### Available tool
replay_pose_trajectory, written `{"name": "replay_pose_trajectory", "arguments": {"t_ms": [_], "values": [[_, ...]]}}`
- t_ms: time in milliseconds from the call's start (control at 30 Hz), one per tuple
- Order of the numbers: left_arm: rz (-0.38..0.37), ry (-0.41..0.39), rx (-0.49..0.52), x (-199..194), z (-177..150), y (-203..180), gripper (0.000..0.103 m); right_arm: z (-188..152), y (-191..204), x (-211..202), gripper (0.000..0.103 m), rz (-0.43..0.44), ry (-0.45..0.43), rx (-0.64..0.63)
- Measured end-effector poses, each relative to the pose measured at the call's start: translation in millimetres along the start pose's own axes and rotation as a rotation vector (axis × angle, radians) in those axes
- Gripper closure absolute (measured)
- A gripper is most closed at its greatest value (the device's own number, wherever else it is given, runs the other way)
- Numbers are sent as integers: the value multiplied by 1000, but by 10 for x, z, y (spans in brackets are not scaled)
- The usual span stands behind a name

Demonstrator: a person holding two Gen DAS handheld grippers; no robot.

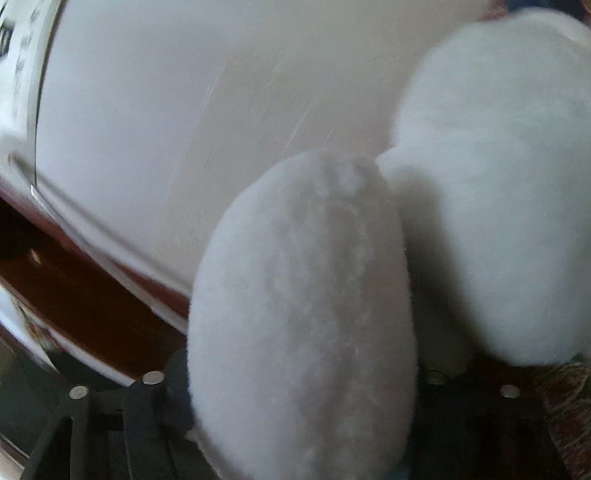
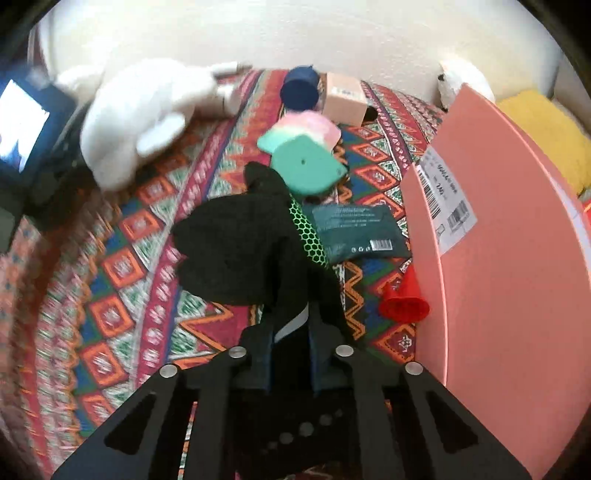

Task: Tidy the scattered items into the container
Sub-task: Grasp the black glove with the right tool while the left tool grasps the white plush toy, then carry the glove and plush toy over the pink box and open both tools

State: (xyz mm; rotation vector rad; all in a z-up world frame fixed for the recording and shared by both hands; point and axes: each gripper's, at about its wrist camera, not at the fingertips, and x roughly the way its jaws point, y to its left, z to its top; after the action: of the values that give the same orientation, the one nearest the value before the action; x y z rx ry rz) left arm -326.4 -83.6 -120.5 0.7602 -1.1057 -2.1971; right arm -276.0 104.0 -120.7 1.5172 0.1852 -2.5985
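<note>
A white plush toy (image 1: 303, 295) fills the left wrist view, with my left gripper (image 1: 303, 406) shut on its lower part. The same toy (image 2: 136, 110) shows in the right wrist view at the upper left, above the patterned rug. My right gripper (image 2: 293, 325) is shut on a black cloth (image 2: 236, 243) with a green honeycomb patch, which hangs over the rug. The tall pink container (image 2: 517, 258) stands just right of it. A red cup (image 2: 404, 304) lies on its side against the container's wall. A dark green packet (image 2: 360, 232) lies beyond it.
Farther back on the rug (image 2: 110, 266) lie a teal and pink item (image 2: 303, 158), a navy cup (image 2: 299, 92) and a small cardboard box (image 2: 345, 98). Something yellow (image 2: 546, 136) shows past the container's rim. A white wall (image 2: 295, 33) closes the back.
</note>
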Motion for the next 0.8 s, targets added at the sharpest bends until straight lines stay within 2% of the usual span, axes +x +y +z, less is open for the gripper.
{"name": "replay_pose_trajectory", "arguments": {"t_ms": [100, 233, 433, 567, 667, 800], "values": [[-8, -28, -63, -284, -165, 290, 41, 0, -11, -178, 90, 47, -29, 9], [-55, -58, -133, -793, -426, 616, 40, -47, 45, -393, 90, 94, -54, -2], [-226, -59, -254, -1703, -881, 1038, 40, -410, 293, -820, 90, 146, -85, -95], [-344, -70, -331, -2344, -1148, 1210, 40, -775, 369, -1240, 90, 178, -135, -154], [-445, -75, -373, -2659, -1282, 1287, 40, -1043, 321, -1555, 90, 190, -172, -169], [-542, -102, -396, -3067, -1371, 1363, 40, -1347, 125, -1932, 90, 196, -228, -164]]}}
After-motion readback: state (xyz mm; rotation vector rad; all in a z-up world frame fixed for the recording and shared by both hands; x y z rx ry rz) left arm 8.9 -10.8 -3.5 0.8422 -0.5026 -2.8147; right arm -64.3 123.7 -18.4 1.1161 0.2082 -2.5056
